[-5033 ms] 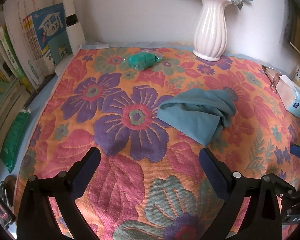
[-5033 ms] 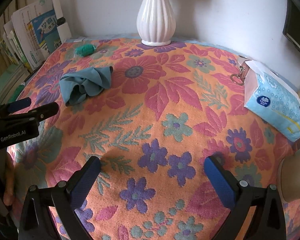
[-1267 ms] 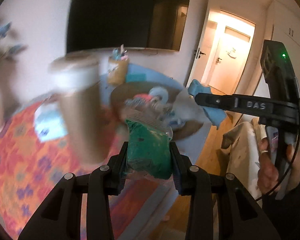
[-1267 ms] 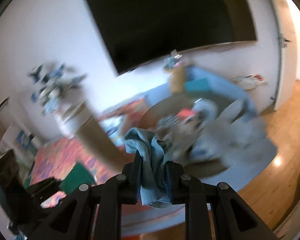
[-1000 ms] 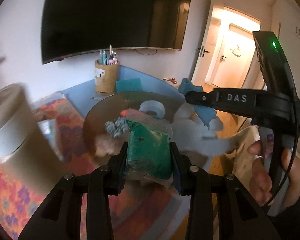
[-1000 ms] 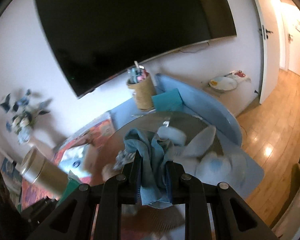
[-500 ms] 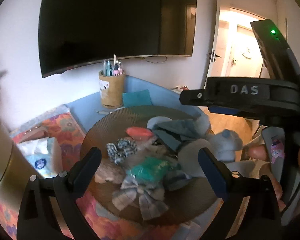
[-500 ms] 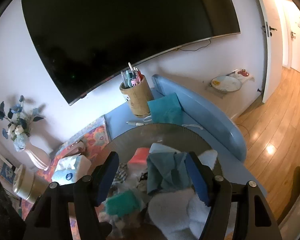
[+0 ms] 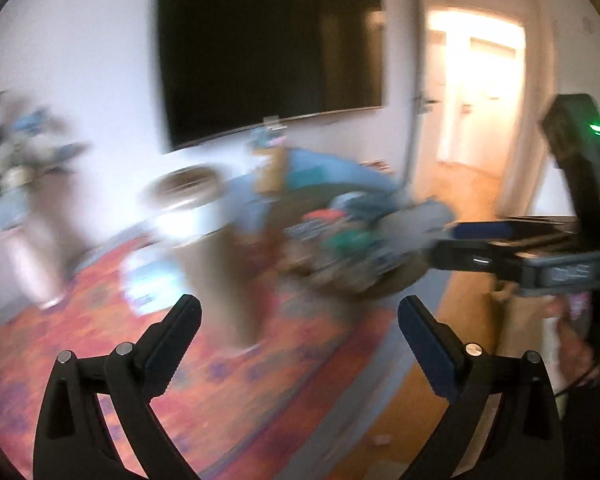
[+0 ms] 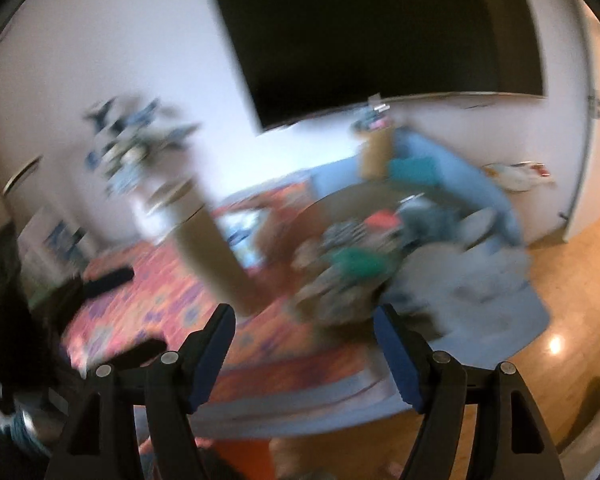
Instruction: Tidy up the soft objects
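Presently, left to right:

Left gripper (image 9: 298, 322): jaws spread wide, nothing between them, held above the floral tablecloth (image 9: 100, 344).

White vase (image 9: 32, 256) with blue flowers: far left by the wall, blurred.

Tan cylinder canister (image 9: 216, 256): upright on the cloth, between the vase and the tray.

Tissue pack (image 9: 148, 284): partly behind the canister; detail lost to blur.

Round brown tray (image 10: 340, 304): on the blue table end, heaped with soft objects (image 10: 364, 248), among them a green bagged item (image 10: 356, 262), a teal cloth (image 10: 432, 216), a striped piece and pale plush. Judged light, limp and yielding, the plastic bag likely slippery; best pinched at a bunched fold or through the thick middle, not at a loose edge.

Pen holder (image 10: 374, 156): behind the tray, below the wall television (image 10: 380, 36).

Right gripper (image 10: 304, 338): jaws parted and empty, near the tray's front.

Room: white walls, wooden floor (image 10: 572, 320), lit doorway (image 9: 476, 92) at right.
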Available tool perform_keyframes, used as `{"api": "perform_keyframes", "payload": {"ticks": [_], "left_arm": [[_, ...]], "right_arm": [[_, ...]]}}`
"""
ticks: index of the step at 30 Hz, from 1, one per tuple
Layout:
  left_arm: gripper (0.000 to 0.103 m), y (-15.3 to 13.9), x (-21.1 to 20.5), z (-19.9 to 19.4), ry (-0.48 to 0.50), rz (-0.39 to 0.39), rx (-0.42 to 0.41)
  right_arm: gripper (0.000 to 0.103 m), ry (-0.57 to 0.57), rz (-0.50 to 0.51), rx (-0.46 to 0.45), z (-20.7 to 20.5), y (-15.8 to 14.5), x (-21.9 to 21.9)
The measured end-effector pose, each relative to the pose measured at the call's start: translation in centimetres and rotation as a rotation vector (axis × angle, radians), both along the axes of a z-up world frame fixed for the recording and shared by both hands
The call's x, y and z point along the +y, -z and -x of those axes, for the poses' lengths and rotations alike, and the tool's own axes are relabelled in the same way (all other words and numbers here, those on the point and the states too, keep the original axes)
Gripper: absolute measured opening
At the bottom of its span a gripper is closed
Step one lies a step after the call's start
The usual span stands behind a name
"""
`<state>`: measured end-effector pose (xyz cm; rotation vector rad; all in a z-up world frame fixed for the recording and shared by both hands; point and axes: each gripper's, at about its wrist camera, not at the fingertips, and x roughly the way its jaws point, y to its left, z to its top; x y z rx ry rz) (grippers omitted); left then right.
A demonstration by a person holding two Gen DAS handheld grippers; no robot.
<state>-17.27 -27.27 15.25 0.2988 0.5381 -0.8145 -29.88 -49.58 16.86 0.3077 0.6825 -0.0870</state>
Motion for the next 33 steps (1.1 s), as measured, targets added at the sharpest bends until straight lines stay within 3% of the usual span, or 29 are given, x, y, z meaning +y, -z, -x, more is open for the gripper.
{"api": "perform_keyframes", "payload": {"ticks": [3,7,9,13,17,20,27,30,33], "left_arm": [[0.099,-0.1,4.4,-0.7,-0.131,-0.043,-0.030],[0.099,-0.9,10.4,-2.0,-0.269,0.000,-0.007],[0.099,-1.1,13.0,-2.9,-0.330,0.020,0.016],[0.101,-1.4,17.5,-4.6,-0.452,0.054,0.014],[0.102,-0.7,20.8,-6.8,-0.593,-0.014,-0.057],[0.102,0.3,22.4,-9.0,-0.628,-0.037,-0.033],[0.102,4.6,24.5,-15.1,-0.689,-0.087,0.079],[0.102,7.2,25.5,-17.7,-0.724,-0.094,0.155],[0.102,9.6,26.7,-19.8,-0.766,-0.068,0.229]], "right_arm": [[0.070,-0.098,0.035,0.035,-1.6,0.4,4.5],[0.072,-0.238,0.095,0.036,-4.2,0.3,11.2],[0.082,-0.285,0.059,0.031,-5.8,0.5,13.5],[0.084,-0.348,-0.069,0.078,-10.5,1.4,18.0],[0.084,-0.361,-0.082,0.117,-15.2,1.8,21.8],[0.084,-0.364,-0.074,0.123,-18.6,1.9,24.3],[0.086,-0.260,0.149,0.093,-24.9,3.3,28.3],[0.086,-0.221,0.223,0.039,-26.7,4.4,28.8],[0.096,-0.179,0.319,-0.033,-28.0,6.9,29.1]]}}
